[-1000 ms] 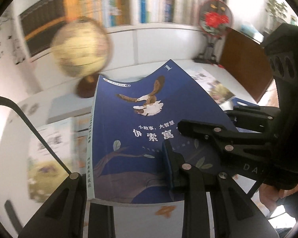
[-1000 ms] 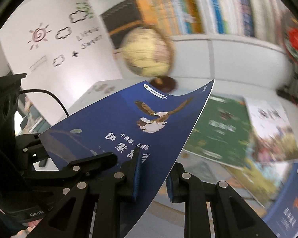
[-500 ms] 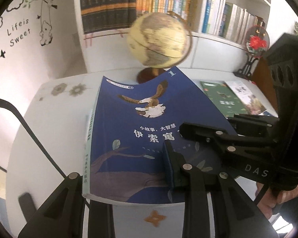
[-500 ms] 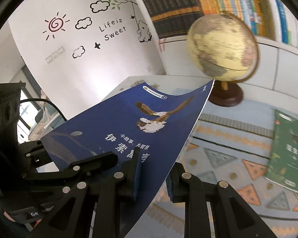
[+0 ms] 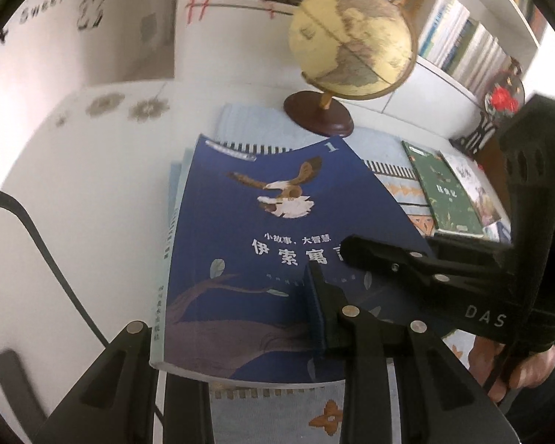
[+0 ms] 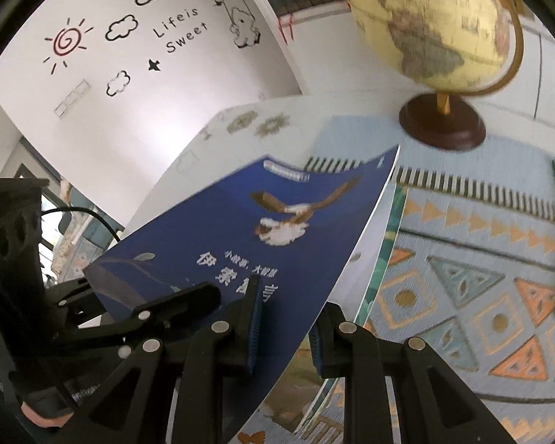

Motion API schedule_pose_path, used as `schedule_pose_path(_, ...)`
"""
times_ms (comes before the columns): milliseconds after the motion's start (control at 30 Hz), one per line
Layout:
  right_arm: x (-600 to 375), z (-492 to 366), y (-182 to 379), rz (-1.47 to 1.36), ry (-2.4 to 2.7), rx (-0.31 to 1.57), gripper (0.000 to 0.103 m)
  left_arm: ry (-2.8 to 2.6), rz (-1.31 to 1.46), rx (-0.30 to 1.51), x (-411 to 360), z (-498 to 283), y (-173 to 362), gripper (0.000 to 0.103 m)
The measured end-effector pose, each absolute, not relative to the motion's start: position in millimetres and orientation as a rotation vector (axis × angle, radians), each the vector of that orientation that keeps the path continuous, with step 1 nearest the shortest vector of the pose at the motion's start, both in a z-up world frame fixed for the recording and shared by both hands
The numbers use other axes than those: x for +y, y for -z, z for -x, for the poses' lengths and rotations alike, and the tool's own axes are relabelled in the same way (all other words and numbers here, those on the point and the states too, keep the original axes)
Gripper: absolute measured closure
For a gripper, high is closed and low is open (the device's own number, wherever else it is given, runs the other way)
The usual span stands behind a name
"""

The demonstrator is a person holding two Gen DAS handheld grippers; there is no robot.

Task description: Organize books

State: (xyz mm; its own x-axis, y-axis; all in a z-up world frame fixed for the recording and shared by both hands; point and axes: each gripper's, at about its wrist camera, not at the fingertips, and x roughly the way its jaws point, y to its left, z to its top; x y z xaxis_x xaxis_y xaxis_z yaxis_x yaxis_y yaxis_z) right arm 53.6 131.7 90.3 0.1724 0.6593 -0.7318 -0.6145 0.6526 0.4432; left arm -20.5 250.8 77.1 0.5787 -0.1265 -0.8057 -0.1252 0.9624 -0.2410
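A blue book (image 5: 262, 244) with an eagle on its cover hangs tilted over the patterned mat (image 6: 462, 281), held from both sides. My left gripper (image 5: 236, 318) is shut on its near edge, one pad on the cover and the other finger under the spine. My right gripper (image 6: 285, 322) is shut on the book's (image 6: 240, 229) right edge, which passes between its blue pads; the same gripper (image 5: 418, 262) appears in the left wrist view. Just below the blue book lies another book (image 6: 390, 229) with a green cover. A green book (image 5: 444, 192) lies flat further right.
A globe (image 5: 351, 37) on a dark wooden base (image 6: 444, 125) stands just behind the blue book. Shelves of books (image 5: 462, 44) and a red fan ornament (image 5: 503, 96) line the back. A black cable (image 5: 37, 244) crosses the white tabletop (image 5: 74, 185) at left. A hand (image 5: 518, 370) grips the right tool.
Both grippers carried the blue book sideways along the table and lower. The globe now sits right behind it, and the loose books have slid off to the right.
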Motion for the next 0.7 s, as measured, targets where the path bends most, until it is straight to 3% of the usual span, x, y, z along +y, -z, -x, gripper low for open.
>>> schedule_pose_path(200, 135, -54, -78, -0.080, -0.908, 1.117, 0.081, -0.016, 0.344, 0.985, 258, 28, -64, 0.069)
schedule_pose_path(300, 136, -56, -71, -0.078, -0.895, 1.142, 0.079, -0.021, 0.366, 1.025, 260, 31, -56, 0.059)
schedule_pose_path(367, 132, -61, -65, -0.093, -0.858, 1.169, 0.073, -0.056, 0.375, 1.099, 263, 33, -47, 0.033)
schedule_pose_path(500, 130, -69, -50, -0.100, -0.844, 1.269, 0.068, -0.112, 0.334, 1.117, 265, 51, -47, 0.032)
schedule_pose_path(700, 139, -60, -54, 0.005, -0.820, 1.245, 0.059, -0.202, 0.355, 1.132, 268, 84, -47, 0.033)
